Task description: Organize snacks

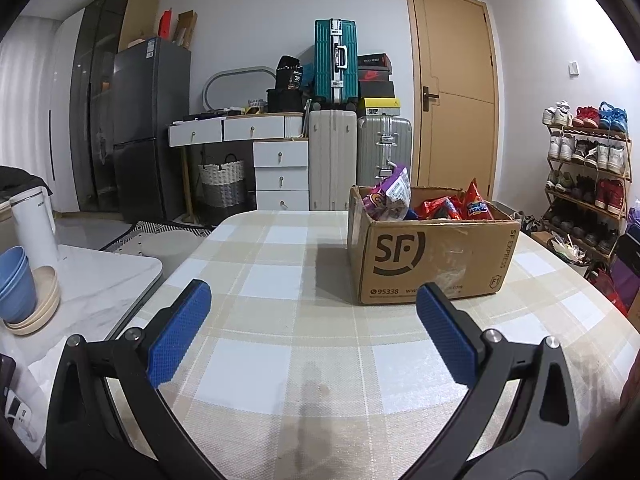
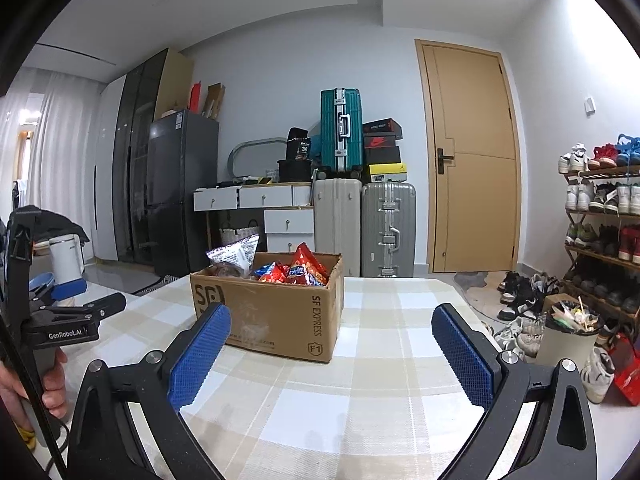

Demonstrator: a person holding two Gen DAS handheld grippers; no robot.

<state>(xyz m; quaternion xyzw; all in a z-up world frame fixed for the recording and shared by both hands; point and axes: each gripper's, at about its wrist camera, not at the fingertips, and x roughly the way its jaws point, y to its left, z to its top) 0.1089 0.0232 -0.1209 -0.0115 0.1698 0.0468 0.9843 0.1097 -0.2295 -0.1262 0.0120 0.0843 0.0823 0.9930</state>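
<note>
The left gripper [image 1: 314, 304] hangs above the counter [image 1: 280, 264], its blue pads [image 1: 180, 332] spread wide with nothing between them. The right gripper [image 2: 332, 328] hangs likewise over the counter [image 2: 380, 360], pads [image 2: 200, 356] wide apart and empty.

A cardboard box [image 1: 432, 256] stands on the checked cloth of the counter, ahead of and slightly right of the left gripper, not touching it. In the right wrist view the box [image 2: 276, 312] lies ahead and slightly left. Its top is open. Snacks [image 1: 440, 206] fill it: red packets in the middle and right, and a purple bag [image 1: 390, 194] sticking up at the left corner. In the right wrist view the snacks [image 2: 296, 270] show above the rim, with a silver bag [image 2: 236, 256] upright at the left.

At the left edge of the right wrist view, a hand [image 2: 54, 380] grips the handle of the left gripper.

Beyond the counter stand suitcases [image 1: 360, 152] and a door [image 1: 456, 88].
</note>
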